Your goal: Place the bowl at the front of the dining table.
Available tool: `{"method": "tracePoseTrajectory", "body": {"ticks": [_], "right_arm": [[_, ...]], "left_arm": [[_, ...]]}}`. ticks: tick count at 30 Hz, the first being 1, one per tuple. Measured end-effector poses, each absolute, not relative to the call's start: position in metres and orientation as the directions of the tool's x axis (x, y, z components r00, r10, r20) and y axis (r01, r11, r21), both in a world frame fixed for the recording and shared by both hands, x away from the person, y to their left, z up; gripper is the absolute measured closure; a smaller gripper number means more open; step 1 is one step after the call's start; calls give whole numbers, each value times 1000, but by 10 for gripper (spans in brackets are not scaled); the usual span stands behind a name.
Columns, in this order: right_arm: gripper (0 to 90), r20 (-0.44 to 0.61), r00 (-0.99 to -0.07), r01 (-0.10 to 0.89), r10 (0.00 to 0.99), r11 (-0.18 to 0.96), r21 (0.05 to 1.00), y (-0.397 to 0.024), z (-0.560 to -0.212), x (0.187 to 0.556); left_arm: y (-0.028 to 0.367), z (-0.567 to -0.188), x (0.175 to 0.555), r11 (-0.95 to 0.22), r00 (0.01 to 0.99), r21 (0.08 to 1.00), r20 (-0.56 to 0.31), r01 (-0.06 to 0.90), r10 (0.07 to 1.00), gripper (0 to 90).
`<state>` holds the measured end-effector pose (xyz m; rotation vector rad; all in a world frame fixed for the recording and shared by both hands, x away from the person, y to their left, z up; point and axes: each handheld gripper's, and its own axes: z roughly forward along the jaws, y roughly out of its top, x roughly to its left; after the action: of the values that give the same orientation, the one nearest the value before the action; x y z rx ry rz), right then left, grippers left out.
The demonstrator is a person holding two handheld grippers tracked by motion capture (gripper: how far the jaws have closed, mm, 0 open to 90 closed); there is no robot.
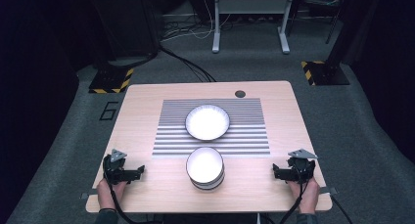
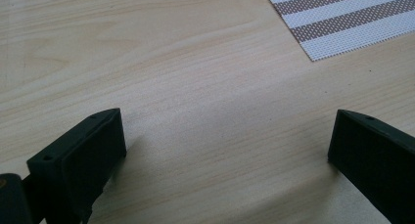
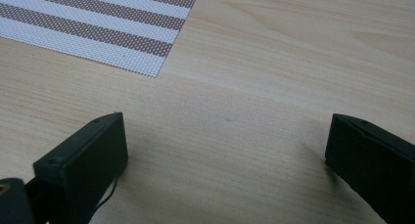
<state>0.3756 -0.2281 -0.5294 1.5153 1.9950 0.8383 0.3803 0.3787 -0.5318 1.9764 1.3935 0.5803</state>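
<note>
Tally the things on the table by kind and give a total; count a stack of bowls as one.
Plates: 1, the white plate on the mat.
Bowl stacks: 1, the stack of white bowls in front of the mat.
Mats: 1, the striped placemat.
Total: 3

Each hand-held gripper, left (image 1: 138, 172) and right (image 1: 278, 172), rests wide-jawed flanking stacked bowls (image 1: 205, 168) on the table (image 1: 147, 194).

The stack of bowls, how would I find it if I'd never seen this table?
Look at the wooden table and find the striped mat in its middle. A single white plate lies on that mat; just in front of the mat's near edge, on bare wood, stands the stack of bowls. It is taller than the plate, with layered rims showing down its side.
</note>
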Motion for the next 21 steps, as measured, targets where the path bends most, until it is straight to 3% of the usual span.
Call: {"method": "tracePoseTrajectory", "body": {"ticks": [11, 21], "right_arm": [[11, -1, -255, 672, 967, 178, 719, -230, -530, 377], [22, -6, -284, 673, 959, 204, 711, -230, -528, 379]], "left_arm": [[378, -532, 379, -222, 325, 716, -6, 661, 946, 3], [374, -531, 378, -171, 255, 716, -10, 677, 967, 2]]}}
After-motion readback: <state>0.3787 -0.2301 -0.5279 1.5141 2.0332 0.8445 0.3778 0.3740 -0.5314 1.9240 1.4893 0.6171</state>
